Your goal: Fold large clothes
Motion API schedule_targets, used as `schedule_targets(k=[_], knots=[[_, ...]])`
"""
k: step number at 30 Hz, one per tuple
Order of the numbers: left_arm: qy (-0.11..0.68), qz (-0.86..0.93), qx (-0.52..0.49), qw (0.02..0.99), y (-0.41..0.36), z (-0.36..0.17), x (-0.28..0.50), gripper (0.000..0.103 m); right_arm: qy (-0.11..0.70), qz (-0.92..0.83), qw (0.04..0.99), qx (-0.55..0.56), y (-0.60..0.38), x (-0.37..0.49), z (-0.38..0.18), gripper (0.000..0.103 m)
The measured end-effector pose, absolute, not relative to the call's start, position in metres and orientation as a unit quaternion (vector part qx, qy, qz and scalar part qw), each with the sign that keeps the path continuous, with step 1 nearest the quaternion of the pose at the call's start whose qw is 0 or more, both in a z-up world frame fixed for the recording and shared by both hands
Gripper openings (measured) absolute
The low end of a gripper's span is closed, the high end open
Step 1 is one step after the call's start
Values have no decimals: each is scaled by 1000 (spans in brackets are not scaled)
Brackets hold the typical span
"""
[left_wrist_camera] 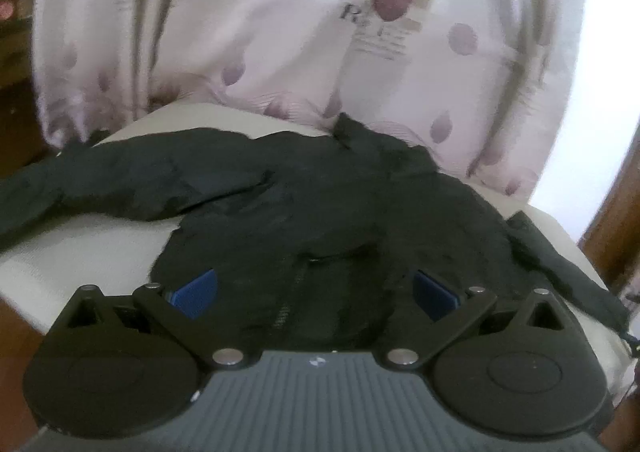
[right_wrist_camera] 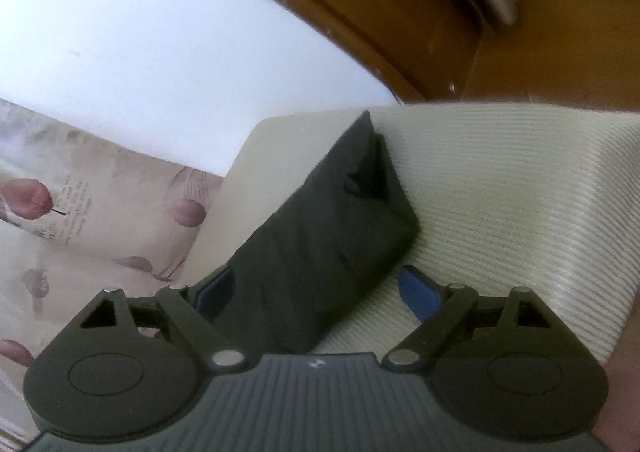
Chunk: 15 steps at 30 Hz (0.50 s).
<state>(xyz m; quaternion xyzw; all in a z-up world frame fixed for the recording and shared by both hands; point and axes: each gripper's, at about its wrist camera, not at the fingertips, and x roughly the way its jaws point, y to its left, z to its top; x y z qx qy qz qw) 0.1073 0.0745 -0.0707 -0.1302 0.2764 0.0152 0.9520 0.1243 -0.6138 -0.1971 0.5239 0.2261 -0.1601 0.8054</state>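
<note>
The black jacket [left_wrist_camera: 320, 203] lies spread on the cream cushion [left_wrist_camera: 80, 252], sleeves out left and right, ready for folding. The left gripper [left_wrist_camera: 316, 292] straddles its near hem, and the right gripper [right_wrist_camera: 320, 292] its right sleeve [right_wrist_camera: 332, 219]; both jaws are spread.

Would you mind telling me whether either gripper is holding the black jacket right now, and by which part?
Neither holds it. The left gripper is open over the black jacket near its zipper; the right gripper is open astride a sleeve.
</note>
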Motion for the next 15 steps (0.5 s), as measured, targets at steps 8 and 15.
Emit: schedule_targets(k=[8, 15], knots=[[305, 27, -159, 939, 89, -82, 114, 103, 223, -144, 808, 525, -611, 127, -199, 96], [294, 20, -141, 945, 82, -78, 109, 103, 199, -183, 785, 558, -620, 146, -203, 100]])
